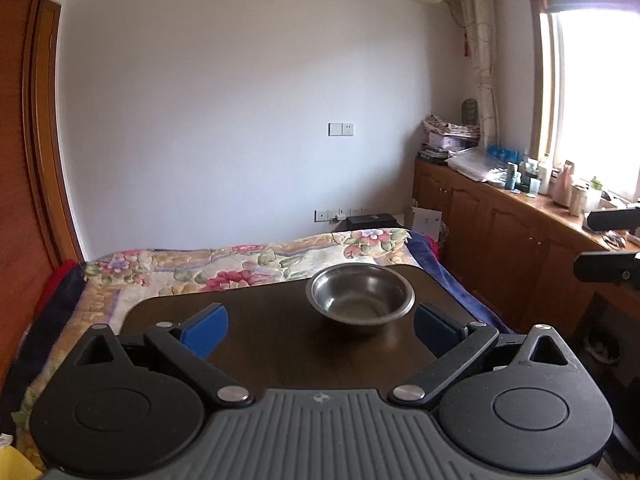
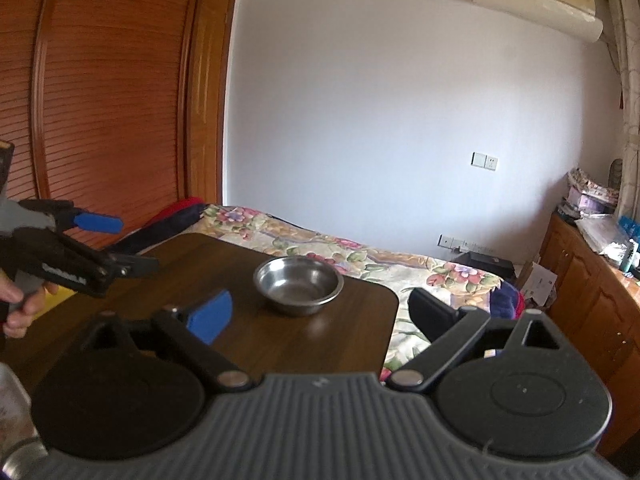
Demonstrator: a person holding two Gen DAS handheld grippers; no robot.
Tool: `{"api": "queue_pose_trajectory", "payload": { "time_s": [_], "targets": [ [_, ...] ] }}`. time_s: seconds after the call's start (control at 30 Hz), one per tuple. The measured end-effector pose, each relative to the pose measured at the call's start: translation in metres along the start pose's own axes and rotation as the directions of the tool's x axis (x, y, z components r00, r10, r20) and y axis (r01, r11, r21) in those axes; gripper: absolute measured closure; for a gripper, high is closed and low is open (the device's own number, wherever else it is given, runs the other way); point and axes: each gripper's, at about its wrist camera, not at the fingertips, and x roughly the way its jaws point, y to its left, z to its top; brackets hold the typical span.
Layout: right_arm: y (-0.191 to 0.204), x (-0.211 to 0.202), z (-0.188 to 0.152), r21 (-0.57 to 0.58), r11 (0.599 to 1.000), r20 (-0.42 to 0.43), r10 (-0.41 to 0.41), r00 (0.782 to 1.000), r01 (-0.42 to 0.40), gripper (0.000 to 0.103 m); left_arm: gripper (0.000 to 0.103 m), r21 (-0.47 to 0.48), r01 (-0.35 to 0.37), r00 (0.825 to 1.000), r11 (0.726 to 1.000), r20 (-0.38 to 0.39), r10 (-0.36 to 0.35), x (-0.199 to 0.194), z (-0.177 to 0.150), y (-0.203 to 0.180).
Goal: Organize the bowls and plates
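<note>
We had both sets of tongs spread wide and empty over the dark bench [image 1: 256, 344], and the one steel bowl [image 1: 360, 298] sat upright on it, just ahead of the left tongs [image 1: 320, 326] and a shade toward their right pad. From the right tongs [image 2: 324, 312] the same bowl [image 2: 298, 285] lay ahead and slightly to the left, nearer their blue pad than the dark one, and nothing sat between the jaws on either side. The left tongs [image 2: 116, 240] also showed off to the right pair's left, hanging above the bench edge with a hand [image 2: 24, 304] on the grip. We judged the bowl as already set down, so the step in hand looked like backing clear of it. To do that well, we reckoned we should keep the jaws wide, draw straight back along the line they point, and lift a touch so no pad clipped the flared rim. That thin steel would skate easily on polished wood. The bowl stood close to the bench's far edge by the flowered bedspread [image 1: 224, 268], so a nudge forward was the risk to mind. No plates were in view.
</note>
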Motion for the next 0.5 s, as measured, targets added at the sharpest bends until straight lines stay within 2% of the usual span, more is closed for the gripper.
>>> {"api": "queue_pose_trajectory", "payload": {
  "time_s": [0.17,0.5],
  "targets": [
    [-0.017,0.038,0.006,0.02,1.0,-0.038,0.001,0.999,0.0,0.009,0.0,0.004,-0.016,0.999,1.0,-0.032,0.017,0.037,0.007,0.005],
    [-0.043,0.12,-0.01,0.147,0.989,-0.116,0.023,0.993,-0.006,0.017,0.0,0.015,-0.011,0.995,1.0,-0.099,0.013,0.096,0.006,0.012]
  ]
}}
